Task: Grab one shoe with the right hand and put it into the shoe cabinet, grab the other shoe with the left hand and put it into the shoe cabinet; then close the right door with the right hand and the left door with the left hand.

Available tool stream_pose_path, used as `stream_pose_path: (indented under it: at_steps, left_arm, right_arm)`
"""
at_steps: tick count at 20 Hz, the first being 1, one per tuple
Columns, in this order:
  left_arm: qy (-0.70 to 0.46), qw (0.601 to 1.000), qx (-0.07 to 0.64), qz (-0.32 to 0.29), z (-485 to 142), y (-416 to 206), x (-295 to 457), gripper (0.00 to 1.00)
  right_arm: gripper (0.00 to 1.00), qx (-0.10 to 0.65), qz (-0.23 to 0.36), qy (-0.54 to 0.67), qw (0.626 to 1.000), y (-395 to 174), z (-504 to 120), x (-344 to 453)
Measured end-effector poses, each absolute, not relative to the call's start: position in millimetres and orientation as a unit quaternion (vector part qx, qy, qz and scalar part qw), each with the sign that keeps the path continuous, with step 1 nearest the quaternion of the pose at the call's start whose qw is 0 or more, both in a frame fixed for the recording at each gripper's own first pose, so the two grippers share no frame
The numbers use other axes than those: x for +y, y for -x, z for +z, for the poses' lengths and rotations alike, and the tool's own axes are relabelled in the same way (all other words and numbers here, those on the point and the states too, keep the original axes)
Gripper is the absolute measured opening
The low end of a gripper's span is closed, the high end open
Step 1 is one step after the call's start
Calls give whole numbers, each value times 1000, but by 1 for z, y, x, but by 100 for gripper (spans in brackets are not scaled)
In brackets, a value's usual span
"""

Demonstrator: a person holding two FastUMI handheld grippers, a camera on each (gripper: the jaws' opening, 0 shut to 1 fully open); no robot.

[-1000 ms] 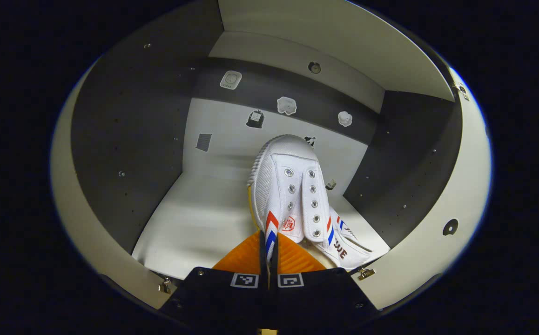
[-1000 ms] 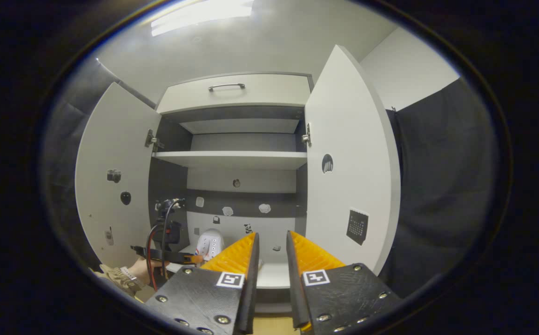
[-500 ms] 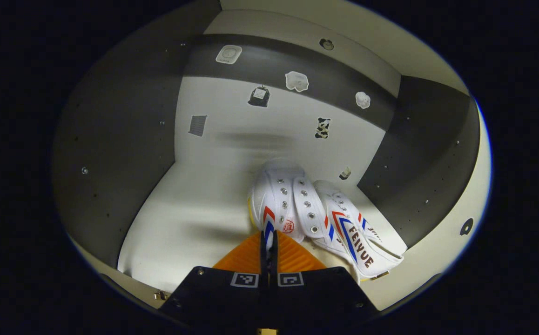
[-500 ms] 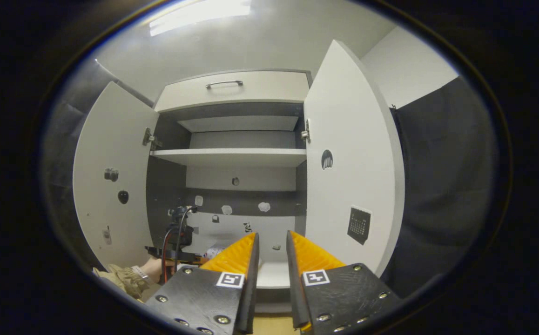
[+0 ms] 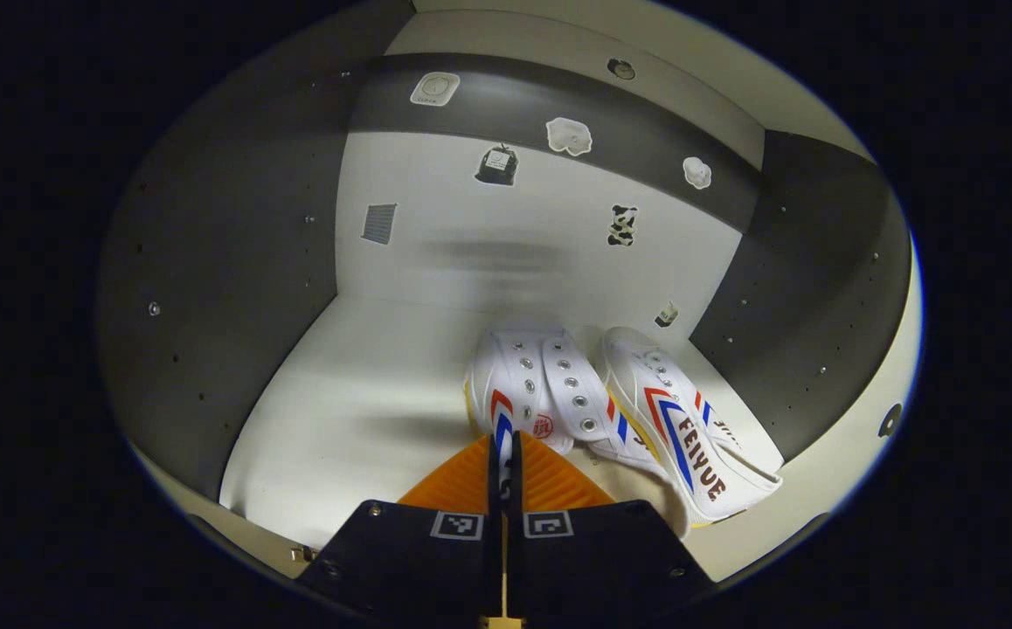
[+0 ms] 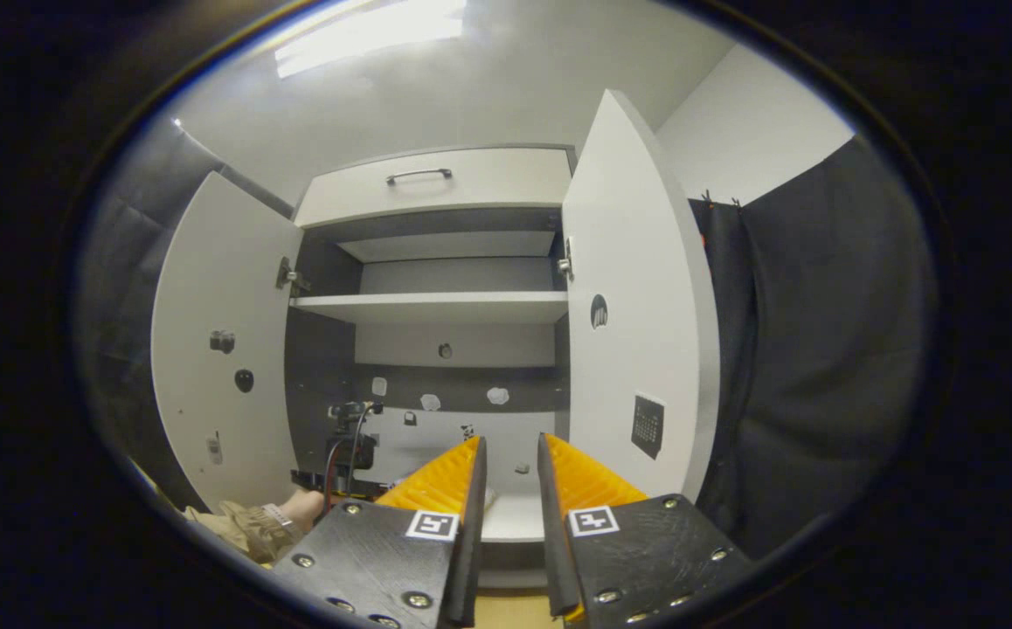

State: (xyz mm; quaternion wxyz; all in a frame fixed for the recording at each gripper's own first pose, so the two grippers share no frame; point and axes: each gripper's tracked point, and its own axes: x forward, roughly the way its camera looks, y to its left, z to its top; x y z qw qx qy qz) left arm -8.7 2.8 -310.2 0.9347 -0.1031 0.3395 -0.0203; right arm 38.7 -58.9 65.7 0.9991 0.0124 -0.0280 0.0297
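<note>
Left gripper pinches a shoe beside its mate; release gently. Right gripper waits narrowly parted.

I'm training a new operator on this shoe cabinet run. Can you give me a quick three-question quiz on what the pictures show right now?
1. True or false: the left claw is shut on a white shoe.
2. How many shoes lie on the cabinet floor? A) one B) two C) three
3. Fill in: both cabinet doors, left and right, are ____.

Key: 1 true, it pinches the shoe's side. 2 B, the second shoe lies beside the first, nearer the right wall. 3 open.
</note>
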Motion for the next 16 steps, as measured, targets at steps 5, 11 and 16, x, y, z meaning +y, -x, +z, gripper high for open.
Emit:
stream_pose_path:
  at_steps: [5, 11, 16]
  left_arm:
    - [85, 944, 318, -18, -295, 9, 5, 28]
    - [64, 963, 263, -9, -244, 31, 2, 58]
    - [63, 982, 178, -24, -163, 68, -18, 64]
  right_arm:
    - [31, -46, 16, -26, 998, -10, 76, -84]
    - [31, -56, -41, -24, 997, 15, 77, -143]
    - [35, -39, -80, -10, 996, 15, 60, -193]
